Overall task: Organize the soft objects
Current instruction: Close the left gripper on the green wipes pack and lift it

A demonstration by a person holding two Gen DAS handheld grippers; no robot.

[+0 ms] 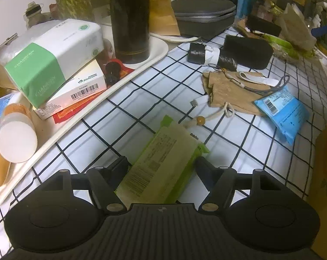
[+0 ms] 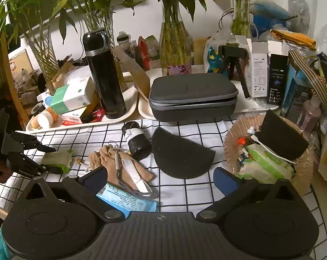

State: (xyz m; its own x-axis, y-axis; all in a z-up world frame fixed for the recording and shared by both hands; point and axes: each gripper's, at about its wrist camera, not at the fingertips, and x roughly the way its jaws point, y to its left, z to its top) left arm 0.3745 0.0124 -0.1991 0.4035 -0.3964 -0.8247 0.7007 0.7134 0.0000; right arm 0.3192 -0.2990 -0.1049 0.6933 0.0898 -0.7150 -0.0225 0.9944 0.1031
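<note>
— Left gripper [image 1: 161, 162] has its jaws either side of the green tissue pack [image 1: 161, 162], which lies flat on the checked desk [image 1: 228, 158]; from the right wrist view the jaws look closed onto it, so we judge it held, though only by the soft wrapper.

— And ours on the right?

— Right gripper [image 2: 161, 179] stands wide, holding nothing, low over the blue packet [image 2: 128, 201] and the grey lanyard [image 2: 137, 191] that lies across the tan drawstring pouch [image 2: 111, 158].

— What worries us?

— A soft pack gives under the jaws. If we lift fast it may sag and slip out, or drag the wooden bead [image 1: 200, 120] and its cord, which lie just beside its far end.

— And the destination?

— Presumably the brown basket [image 2: 232, 143], already holding a wipes pack [image 2: 265, 162] and black foam [image 2: 282, 136]. It is well apart from the left gripper, so the carry crosses the half-round foam [image 2: 180, 153] and the right gripper. We could knock one into the other.
</note>
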